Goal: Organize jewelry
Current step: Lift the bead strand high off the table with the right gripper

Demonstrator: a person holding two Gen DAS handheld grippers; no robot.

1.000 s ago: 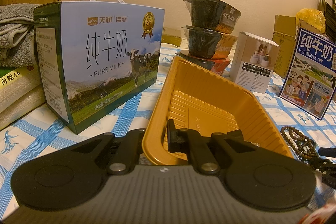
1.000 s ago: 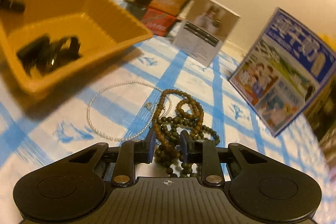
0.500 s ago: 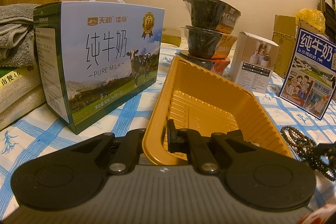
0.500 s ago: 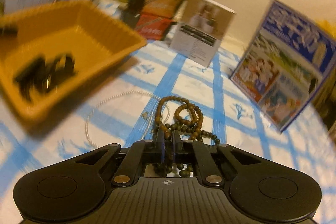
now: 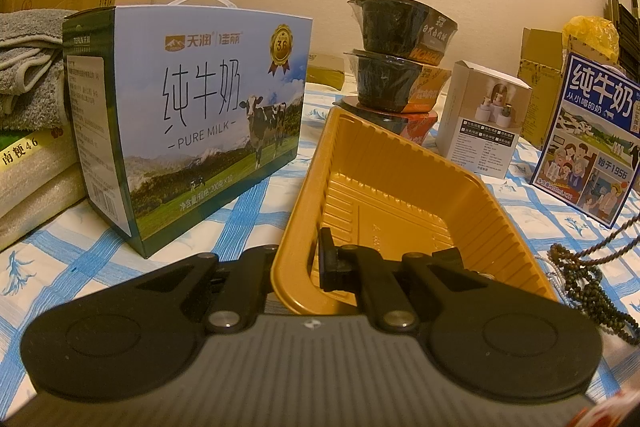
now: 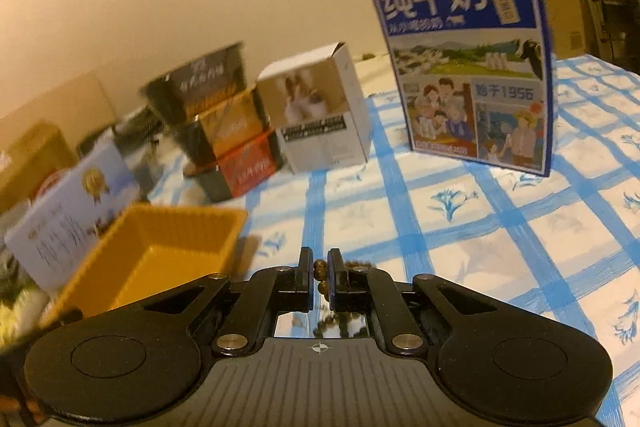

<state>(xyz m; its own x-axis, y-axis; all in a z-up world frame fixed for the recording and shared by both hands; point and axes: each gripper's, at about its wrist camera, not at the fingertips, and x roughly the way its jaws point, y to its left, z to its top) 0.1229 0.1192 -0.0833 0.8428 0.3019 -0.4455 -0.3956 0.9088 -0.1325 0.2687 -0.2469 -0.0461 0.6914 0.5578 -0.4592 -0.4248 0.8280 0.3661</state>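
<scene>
We see the table (image 5: 248,203) under a blue-checked cloth, carrying a big milk carton (image 5: 192,119). Beside it sits our orange tray (image 5: 400,187); our left gripper (image 5: 310,259) is clamped on its near rim. Our right gripper (image 6: 320,273) has just closed on the brown bead necklace (image 6: 320,267), whose strand hangs right of the tray.

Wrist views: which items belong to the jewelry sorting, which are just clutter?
In play:
- wooden bead necklace, pinched in the right claw
- yellow tray, its rim gripped by the left claw

Clutter:
- pure milk carton
- blue milk box
- stacked noodle bowls
- small white box
- folded towel
</scene>
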